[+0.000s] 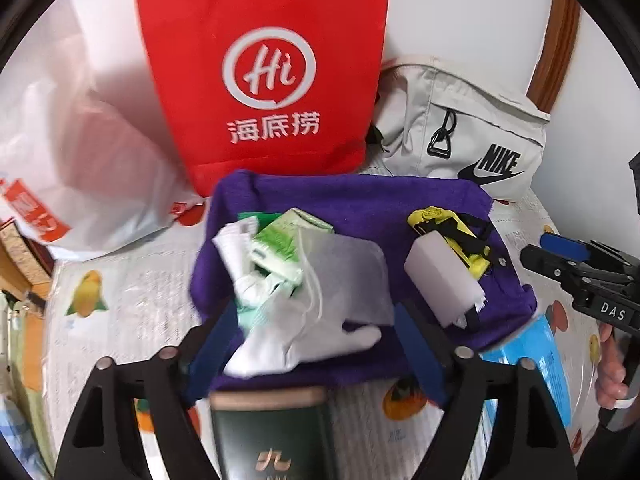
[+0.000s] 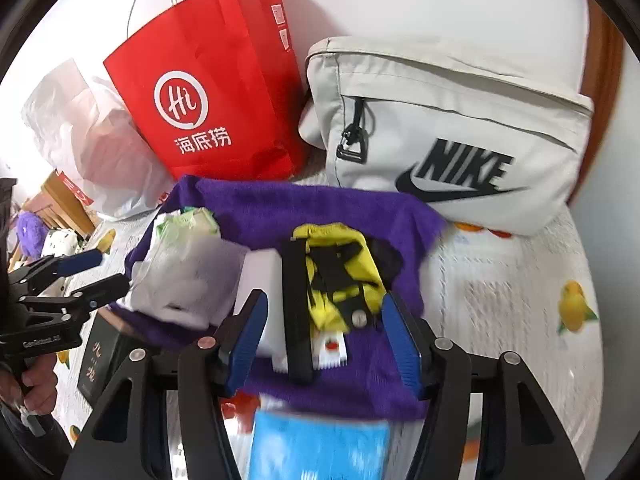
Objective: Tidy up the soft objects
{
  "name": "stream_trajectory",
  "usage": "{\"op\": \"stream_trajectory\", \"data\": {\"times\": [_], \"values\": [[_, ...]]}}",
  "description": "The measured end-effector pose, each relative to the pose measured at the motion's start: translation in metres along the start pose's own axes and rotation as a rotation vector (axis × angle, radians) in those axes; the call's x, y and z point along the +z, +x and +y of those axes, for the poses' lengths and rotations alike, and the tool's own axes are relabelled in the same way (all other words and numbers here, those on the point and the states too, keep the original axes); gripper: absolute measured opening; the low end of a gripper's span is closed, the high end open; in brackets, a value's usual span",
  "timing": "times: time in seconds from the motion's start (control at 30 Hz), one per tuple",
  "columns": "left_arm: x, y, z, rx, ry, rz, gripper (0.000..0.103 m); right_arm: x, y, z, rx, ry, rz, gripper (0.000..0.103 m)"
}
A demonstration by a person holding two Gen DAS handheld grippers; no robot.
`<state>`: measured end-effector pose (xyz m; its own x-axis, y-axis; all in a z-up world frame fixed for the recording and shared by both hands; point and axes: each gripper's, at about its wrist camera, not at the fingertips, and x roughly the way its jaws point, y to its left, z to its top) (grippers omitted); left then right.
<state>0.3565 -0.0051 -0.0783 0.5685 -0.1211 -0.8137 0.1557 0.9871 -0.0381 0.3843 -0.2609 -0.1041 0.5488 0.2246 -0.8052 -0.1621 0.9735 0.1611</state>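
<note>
Left gripper (image 1: 316, 344): jaws stand wide apart, gripping nothing. The white sock pile (image 1: 304, 336) lies between and just beyond the blue pads, with no pad pressing on it.

Right gripper (image 2: 324, 340): jaws parted about halfway, gripping nothing. The yellow-and-black strap item (image 2: 340, 276) and the white block (image 2: 264, 280) lie between and beyond the pads; contact cannot be confirmed.

Near edge: a dark green box (image 1: 272, 436) sits directly below the left gripper, touching the front hem of the purple cloth (image 1: 360, 208). A light blue pack (image 2: 320, 448) sits under the cloth's front right corner.

Middle: the purple cloth lies spread on the fruit-print surface (image 2: 500, 280) and carries all the soft items. Left group: white sock pile, white drawstring pouch (image 1: 344, 268), green-and-white packet (image 1: 280, 240). Right group: white block, strap item. A bare purple strip separates the two groups.

Far: a red paper bag (image 1: 264, 72) stands upright against the wall, touching the cloth's rear edge. A white plastic bag (image 1: 92, 168) is to its left, a grey Nike bag (image 2: 448, 132) to its right. Open surface remains right of the cloth.
</note>
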Motion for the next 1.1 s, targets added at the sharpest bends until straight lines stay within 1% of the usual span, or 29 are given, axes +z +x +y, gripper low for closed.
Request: {"op": "stream_trajectory", "data": {"times": [0.03,0.13,0.2,0.23,0.3,0.4,0.5,0.6,0.77,1.0,1.1], "values": [[-0.006,-0.009,0.000,0.008,-0.004,-0.005,0.087,-0.004,-0.007,0.002,-0.006,0.002,-0.003,0.059],[-0.022,-0.033,-0.003,0.026,-0.018,-0.020,0.093,-0.019,-0.032,0.008,-0.027,0.013,-0.016,0.064],[-0.032,-0.050,-0.004,0.033,-0.018,-0.032,0.097,-0.033,-0.048,0.018,-0.039,0.013,-0.034,0.076],[-0.040,-0.062,-0.006,0.033,-0.015,-0.040,0.098,-0.039,-0.058,0.022,-0.045,0.011,-0.045,0.079],[-0.053,-0.080,-0.010,0.040,-0.011,-0.050,0.099,-0.054,-0.077,0.031,-0.062,0.011,-0.062,0.088],[-0.073,-0.106,-0.016,0.046,-0.009,-0.069,0.099,-0.077,-0.104,0.040,-0.081,0.022,-0.084,0.096],[-0.095,-0.135,-0.025,0.042,0.001,-0.099,0.099,-0.102,-0.128,0.048,-0.090,0.023,-0.098,0.097],[-0.119,-0.164,-0.036,0.060,0.004,-0.140,0.099,-0.126,-0.150,0.056,-0.099,0.019,-0.110,0.097],[-0.153,-0.200,-0.051,0.052,0.005,-0.190,0.099,-0.164,-0.191,0.068,-0.097,0.023,-0.145,0.097],[-0.194,-0.237,-0.064,0.070,0.003,-0.247,0.099,-0.207,-0.229,0.076,-0.089,0.056,-0.188,0.097],[-0.208,-0.247,-0.065,0.072,-0.012,-0.258,0.099,-0.220,-0.242,0.080,-0.103,0.052,-0.209,0.097]]}}
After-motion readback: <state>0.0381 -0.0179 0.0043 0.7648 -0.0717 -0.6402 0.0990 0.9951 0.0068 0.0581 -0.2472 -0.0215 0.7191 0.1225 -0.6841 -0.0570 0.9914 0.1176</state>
